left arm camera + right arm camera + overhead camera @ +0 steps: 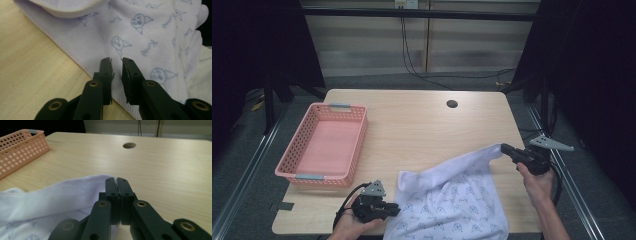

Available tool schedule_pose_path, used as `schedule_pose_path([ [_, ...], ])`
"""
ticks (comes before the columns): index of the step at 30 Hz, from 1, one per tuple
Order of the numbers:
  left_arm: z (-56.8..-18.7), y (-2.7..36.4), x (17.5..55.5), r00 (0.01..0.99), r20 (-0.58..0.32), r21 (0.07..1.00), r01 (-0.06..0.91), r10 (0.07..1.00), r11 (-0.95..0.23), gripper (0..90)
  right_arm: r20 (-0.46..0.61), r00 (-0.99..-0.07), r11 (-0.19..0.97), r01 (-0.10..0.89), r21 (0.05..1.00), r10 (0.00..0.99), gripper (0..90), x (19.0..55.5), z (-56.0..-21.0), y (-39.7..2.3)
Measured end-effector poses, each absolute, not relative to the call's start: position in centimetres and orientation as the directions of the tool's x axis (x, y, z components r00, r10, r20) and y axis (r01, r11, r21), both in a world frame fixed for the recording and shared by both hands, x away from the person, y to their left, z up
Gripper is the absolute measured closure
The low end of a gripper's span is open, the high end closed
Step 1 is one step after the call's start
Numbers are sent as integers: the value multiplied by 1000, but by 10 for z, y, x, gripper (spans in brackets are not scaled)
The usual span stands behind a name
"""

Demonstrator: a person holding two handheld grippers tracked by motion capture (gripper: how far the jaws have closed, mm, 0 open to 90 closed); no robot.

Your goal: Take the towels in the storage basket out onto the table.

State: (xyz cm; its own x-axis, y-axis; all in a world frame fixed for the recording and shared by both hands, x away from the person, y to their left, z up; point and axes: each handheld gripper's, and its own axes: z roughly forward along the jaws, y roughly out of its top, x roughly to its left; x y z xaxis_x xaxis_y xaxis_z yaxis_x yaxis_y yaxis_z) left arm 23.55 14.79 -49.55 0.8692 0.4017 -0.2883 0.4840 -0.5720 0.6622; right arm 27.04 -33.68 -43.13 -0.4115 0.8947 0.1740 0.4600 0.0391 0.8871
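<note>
From the high view, a pale wooden table (422, 125) with rounded corners and a round cable hole (452, 104) stands on a grey floor, between dark curtains, with a light slatted wall and hanging cables behind it. A pink perforated plastic basket (323, 145) with grey handle clips sits on the table's left part. A white towel (452, 200) printed with small blue figures lies rumpled on the near right part and hangs over the near edge. The right claw (504, 148), held in a hand at the right edge, is clenched on the towel's far corner and draws it out to a point. The left claw (396, 208) rests at the towel's near left edge.

In the left gripper view, the left claw (116, 62) stands released, its black jaws a narrow gap apart above the soft terry cloth (140, 32), near its stitched hem; nothing is pinched between them.

In the right gripper view, the right claw (116, 180) has its jaws pressed together on the hemmed corner of the towel (62, 192), which is lifted off the smooth wood grain; the basket (20, 147) lies far to the left.
</note>
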Motion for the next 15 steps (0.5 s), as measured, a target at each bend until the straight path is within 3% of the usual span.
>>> schedule_pose_path([
  [9, -469, 140, 247, 876, -273, 793, 439, 399, -422, 583, 171, -447, 87, 501, 861, 878, 890, 263, -447, -330],
  [13, -475, 128, 254, 875, -288, 789, 447, 390, -421, 493, 183, -463, 87, 503, 860, 867, 890, 264, -448, -326],
  [15, -477, 121, 258, 873, -288, 785, 451, 395, -425, 492, 187, -473, 91, 504, 859, 861, 890, 264, -450, -324],
])
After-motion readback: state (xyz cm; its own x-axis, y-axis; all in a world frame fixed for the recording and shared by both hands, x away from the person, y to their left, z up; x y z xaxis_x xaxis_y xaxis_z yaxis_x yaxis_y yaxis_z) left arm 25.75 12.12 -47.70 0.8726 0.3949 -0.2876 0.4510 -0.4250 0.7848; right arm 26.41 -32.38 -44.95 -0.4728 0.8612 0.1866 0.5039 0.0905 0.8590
